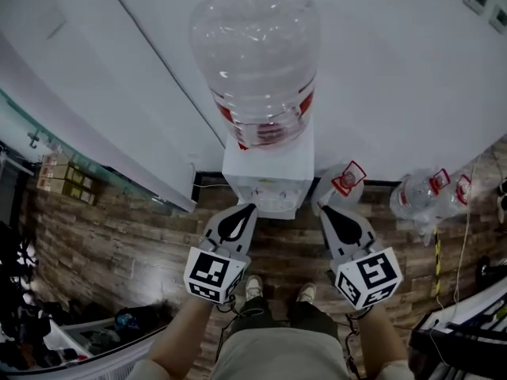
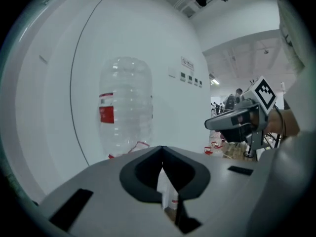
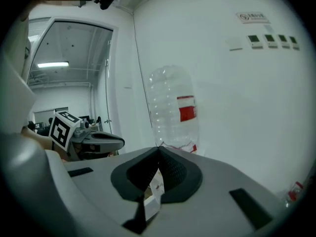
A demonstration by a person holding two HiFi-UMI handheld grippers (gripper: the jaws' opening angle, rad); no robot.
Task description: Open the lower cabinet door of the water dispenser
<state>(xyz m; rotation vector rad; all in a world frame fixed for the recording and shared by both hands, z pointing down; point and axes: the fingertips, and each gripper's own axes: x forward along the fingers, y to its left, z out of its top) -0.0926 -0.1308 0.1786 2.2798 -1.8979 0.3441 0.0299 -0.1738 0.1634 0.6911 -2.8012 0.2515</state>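
**Door below and ahead of both clenched grippers**

Dispenser front faced the person squarely. The white water dispenser (image 1: 267, 172) stood against the wall (image 1: 396, 77) at the far edge of the wooden floor (image 1: 119, 228), with its clear bottle (image 1: 255, 54) upended on top. The lower cabinet door itself showed in no view. By judgement it sat on the front face under the tap panel, hidden by the steep downward look.

The left gripper (image 1: 250, 207) and the right gripper (image 1: 324, 210) were both clenched on nothing, tips pointing at the machine. Each gripper view looked across at the bottle, so both tools likely hung well above the door. The left tip fell within the dispenser's width, while the right sat just off its right front corner, so the left seemed slightly better placed. Reaching the door would call for a drop down and forward. Which side carried the handle could not be told.
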